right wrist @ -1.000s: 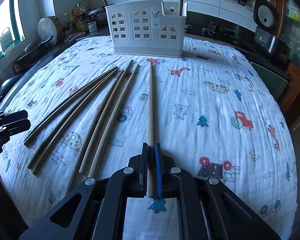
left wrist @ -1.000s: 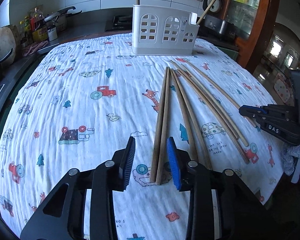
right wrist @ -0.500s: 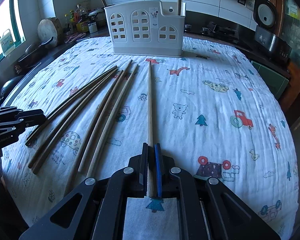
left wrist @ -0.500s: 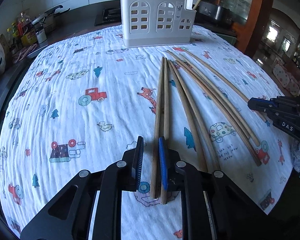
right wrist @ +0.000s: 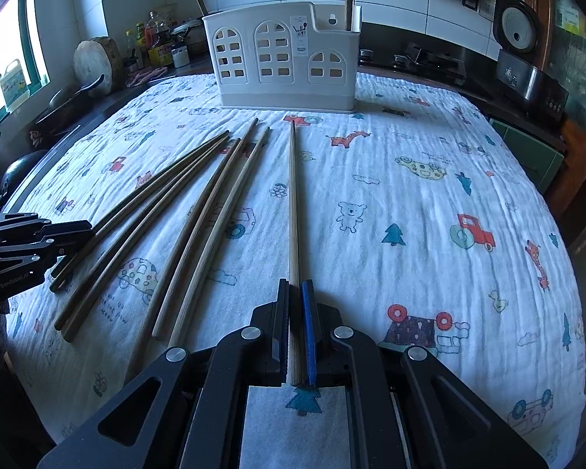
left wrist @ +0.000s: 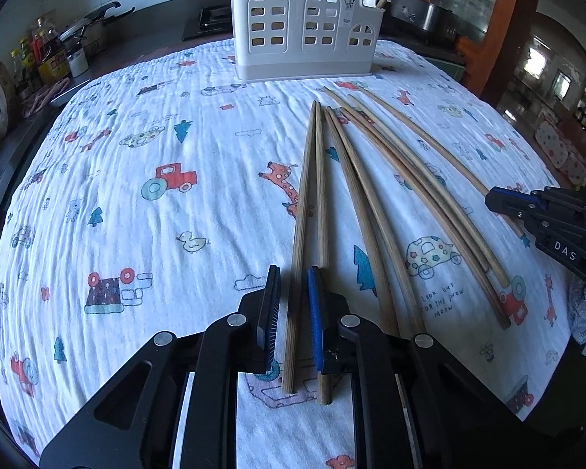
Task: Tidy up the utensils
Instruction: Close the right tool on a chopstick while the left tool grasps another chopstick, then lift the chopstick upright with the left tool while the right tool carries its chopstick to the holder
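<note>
Kitchen interior: white tiled wall, a dark counter running behind and to the sides, window at far left in the right wrist view. A rice cooker sits on the counter at far right; bottles and a round wooden block at far left.

Work surface covered by a white cloth printed with tractors, giraffes and trees, wrinkled.

White plastic utensil caddy with arched cut-outs stands upright at the far edge, two sticks already in it.

Long wooden chopsticks lie fanned on the cloth, tips toward the caddy.

Left gripper: jaws closing, gap still narrow around one chopstick of the leftmost pair, pads not clearly pressing.

Right gripper: clamped tight on a single chopstick lying on the cloth.
</note>
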Tool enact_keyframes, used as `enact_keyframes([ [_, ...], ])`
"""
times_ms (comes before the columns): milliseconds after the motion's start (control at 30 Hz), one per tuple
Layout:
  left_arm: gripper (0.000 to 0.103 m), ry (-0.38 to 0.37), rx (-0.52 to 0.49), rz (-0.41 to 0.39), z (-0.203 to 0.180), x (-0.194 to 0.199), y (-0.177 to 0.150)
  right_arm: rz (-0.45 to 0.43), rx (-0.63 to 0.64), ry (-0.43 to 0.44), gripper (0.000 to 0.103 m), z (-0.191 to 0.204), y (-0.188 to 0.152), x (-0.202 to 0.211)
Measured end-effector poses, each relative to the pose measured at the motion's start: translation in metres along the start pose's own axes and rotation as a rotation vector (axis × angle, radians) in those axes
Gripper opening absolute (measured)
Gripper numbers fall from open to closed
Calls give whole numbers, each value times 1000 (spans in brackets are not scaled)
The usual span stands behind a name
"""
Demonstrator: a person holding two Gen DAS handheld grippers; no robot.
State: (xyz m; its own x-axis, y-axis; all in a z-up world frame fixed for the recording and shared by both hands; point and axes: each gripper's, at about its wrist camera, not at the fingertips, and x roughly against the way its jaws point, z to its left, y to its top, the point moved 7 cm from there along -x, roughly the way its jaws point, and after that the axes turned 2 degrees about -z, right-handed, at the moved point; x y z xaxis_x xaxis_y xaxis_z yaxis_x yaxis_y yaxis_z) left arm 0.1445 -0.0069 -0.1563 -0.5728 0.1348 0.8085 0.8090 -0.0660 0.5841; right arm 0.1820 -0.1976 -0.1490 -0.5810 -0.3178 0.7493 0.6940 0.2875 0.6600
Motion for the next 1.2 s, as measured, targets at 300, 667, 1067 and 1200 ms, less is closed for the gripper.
enact_keyframes([
  [300, 7, -9, -7, 59, 1, -1, 5, -8, 5, -7, 7, 1, 2, 2],
  [667, 6, -32, 5, -119, -1, 56, 40, -169, 48, -30, 7, 1, 45, 57],
  [1067, 6, -44, -2, -292, 1, 102, 89, -285, 132, -25, 7, 9, 127, 93],
  [1200, 6, -40, -18, -305, 2, 105, 104, -287, 161, -26, 7, 8, 154, 99],
])
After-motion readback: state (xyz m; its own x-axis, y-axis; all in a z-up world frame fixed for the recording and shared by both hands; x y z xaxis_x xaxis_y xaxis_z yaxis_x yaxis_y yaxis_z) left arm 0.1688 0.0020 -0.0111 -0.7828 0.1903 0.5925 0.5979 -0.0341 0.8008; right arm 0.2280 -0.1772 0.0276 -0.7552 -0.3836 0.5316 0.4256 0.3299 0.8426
